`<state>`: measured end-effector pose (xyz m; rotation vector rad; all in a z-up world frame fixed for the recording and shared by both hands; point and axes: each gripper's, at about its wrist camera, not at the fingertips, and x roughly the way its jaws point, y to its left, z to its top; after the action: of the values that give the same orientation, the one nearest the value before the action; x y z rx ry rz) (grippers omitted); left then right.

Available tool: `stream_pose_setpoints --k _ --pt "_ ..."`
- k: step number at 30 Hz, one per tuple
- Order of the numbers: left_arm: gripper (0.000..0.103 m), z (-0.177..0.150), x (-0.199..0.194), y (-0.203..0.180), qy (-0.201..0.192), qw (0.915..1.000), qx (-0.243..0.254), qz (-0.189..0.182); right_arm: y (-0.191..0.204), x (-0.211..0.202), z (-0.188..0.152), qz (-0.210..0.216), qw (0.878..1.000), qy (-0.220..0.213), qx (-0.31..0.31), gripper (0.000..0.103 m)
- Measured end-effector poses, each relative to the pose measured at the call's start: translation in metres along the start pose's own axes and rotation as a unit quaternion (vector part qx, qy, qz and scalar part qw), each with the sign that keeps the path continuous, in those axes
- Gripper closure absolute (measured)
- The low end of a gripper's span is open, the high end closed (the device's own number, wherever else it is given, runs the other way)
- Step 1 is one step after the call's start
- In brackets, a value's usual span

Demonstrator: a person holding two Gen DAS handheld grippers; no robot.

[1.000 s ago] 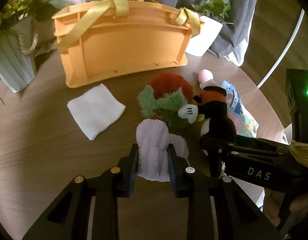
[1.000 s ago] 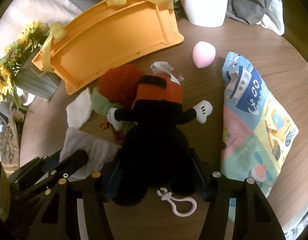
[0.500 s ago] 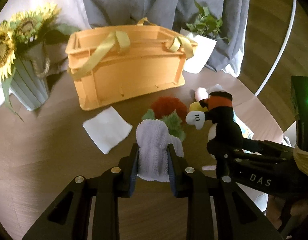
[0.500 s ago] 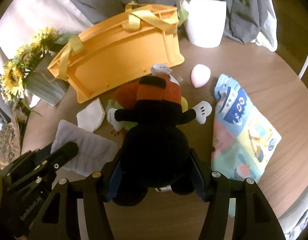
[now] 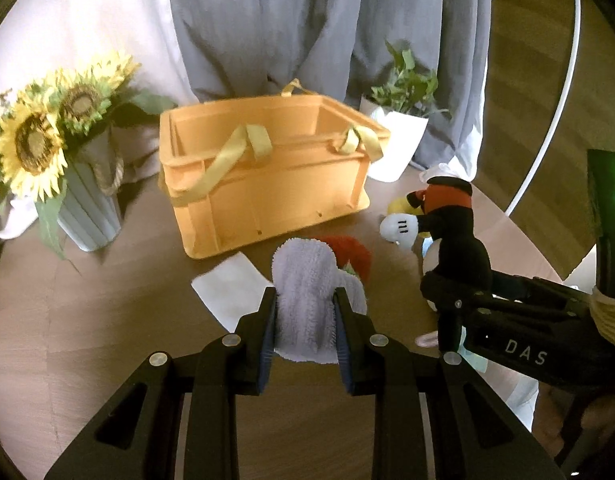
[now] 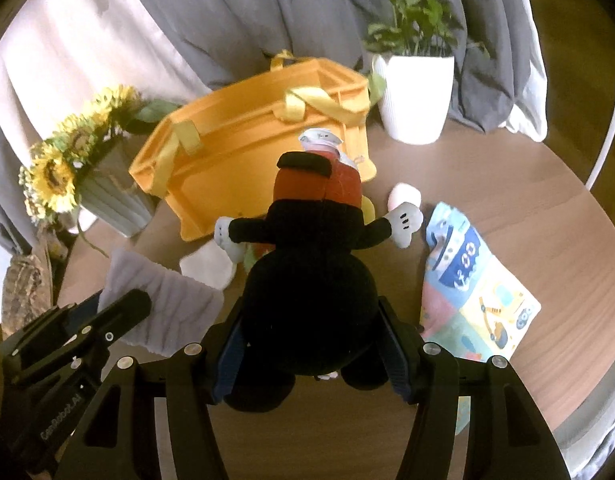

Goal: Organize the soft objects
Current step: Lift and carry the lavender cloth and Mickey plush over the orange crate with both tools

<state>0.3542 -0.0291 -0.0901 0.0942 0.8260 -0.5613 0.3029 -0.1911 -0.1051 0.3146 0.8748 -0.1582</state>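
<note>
My left gripper [image 5: 305, 300] is shut on a pale lilac towel [image 5: 305, 280] and holds it above the round wooden table; the towel also shows in the right wrist view [image 6: 163, 300]. My right gripper [image 6: 307, 320] is shut on a black plush toy [image 6: 307, 280] with white hands and a red head, held in the air; it also shows in the left wrist view [image 5: 451, 240]. An orange crate [image 5: 267, 184] with yellow straps stands open at the back of the table. A red and green plush [image 5: 353, 256] lies before it, partly hidden by the towel.
A white cloth [image 5: 227, 292] lies on the table left of the towel. A patterned cloth [image 6: 475, 292] and a pink ball [image 6: 401, 196] lie at the right. A sunflower vase [image 5: 67, 184] stands at the left, a white plant pot [image 6: 417, 96] behind the crate. Grey curtains hang behind.
Both grippers have risen and tilted up with the towel and the plush toy held. The crate's open top and the curtains now show. Things on the table have not moved.
</note>
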Motion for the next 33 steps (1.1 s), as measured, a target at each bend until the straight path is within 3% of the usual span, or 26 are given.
stream_pose_setpoints --k 21,33 --pt "0.076 0.052 -0.046 0.002 -0.107 0.9935 0.02 0.034 0.022 -0.044 0.043 0.015 0.994 -0.106 -0.027 0.042" --pt "0.076 0.083 -0.066 0.008 -0.164 0.9849 0.028 0.048 0.034 -0.059 0.072 0.036 0.988 -0.15 -0.027 0.042"
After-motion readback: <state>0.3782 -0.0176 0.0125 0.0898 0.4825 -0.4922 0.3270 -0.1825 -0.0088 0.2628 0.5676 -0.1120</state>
